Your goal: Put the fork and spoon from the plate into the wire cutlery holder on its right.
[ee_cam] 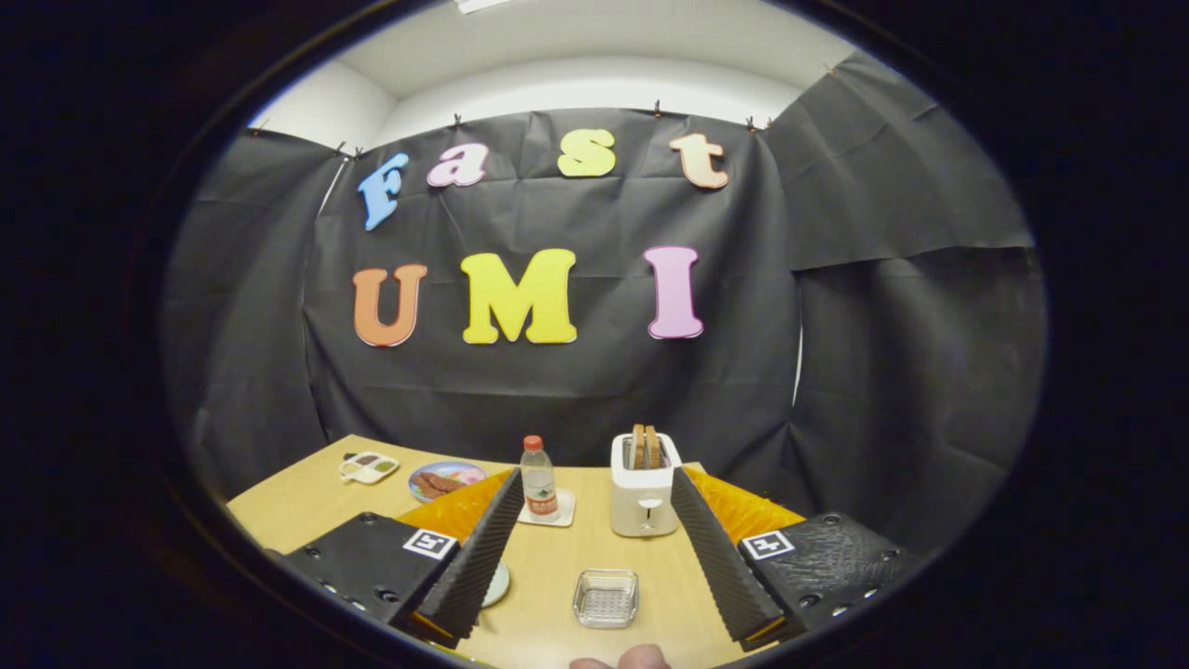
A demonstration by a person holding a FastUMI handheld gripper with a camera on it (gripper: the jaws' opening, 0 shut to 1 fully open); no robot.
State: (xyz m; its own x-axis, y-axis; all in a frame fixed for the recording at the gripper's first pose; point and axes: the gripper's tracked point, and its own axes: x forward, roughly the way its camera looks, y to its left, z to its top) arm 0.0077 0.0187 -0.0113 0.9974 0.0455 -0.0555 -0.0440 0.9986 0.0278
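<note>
Holder (606, 597), a squat square wire basket, sits on the wooden table (297, 502) between my fingers; plate (498, 585) edge peeks beside my left finger; my gripper (594, 548) is spread wide, grasping nothing; beyond stand a bottle (538, 478) and white toaster (643, 497).

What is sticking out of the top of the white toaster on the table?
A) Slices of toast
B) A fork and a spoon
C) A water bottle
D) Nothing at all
A: two brown slices of toast stand up out of the slots of the toaster, which sits beyond the open jaws of the gripper.
</note>
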